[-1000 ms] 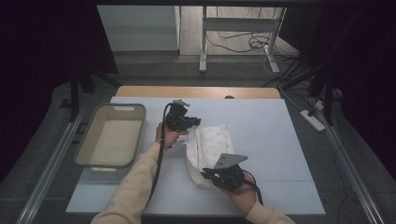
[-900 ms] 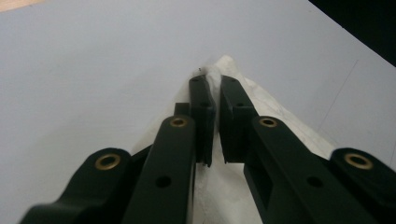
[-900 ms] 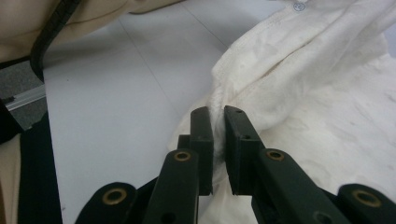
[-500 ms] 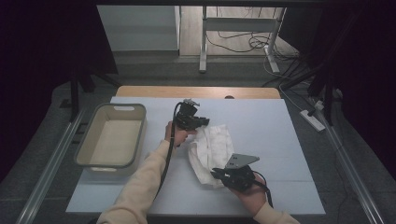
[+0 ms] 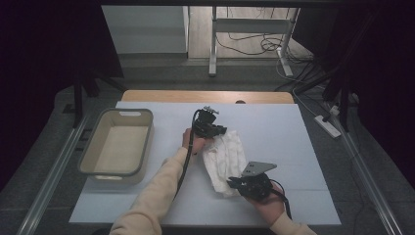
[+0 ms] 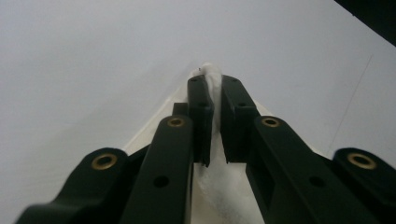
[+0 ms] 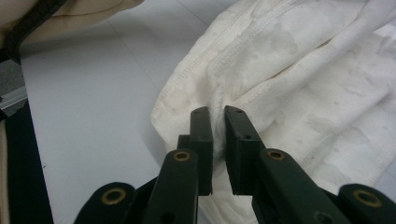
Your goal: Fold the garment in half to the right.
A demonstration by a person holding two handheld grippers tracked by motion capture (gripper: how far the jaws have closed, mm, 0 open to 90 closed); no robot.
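White cloth (image 5: 224, 157) lying crumpled mid-desk (image 5: 293, 147), slightly toward the near edge. Left gripper (image 5: 215, 131) clamped on its far end, jaws pinching a fold. Right gripper (image 5: 235, 183) clamped on its near hem. Beige bin (image 5: 117, 142) by the left edge.

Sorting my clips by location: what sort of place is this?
Probably a lab or recording studio, not a home: a white-topped table ringed by dark curtains, loose cables on the floor, and a power strip beside it.
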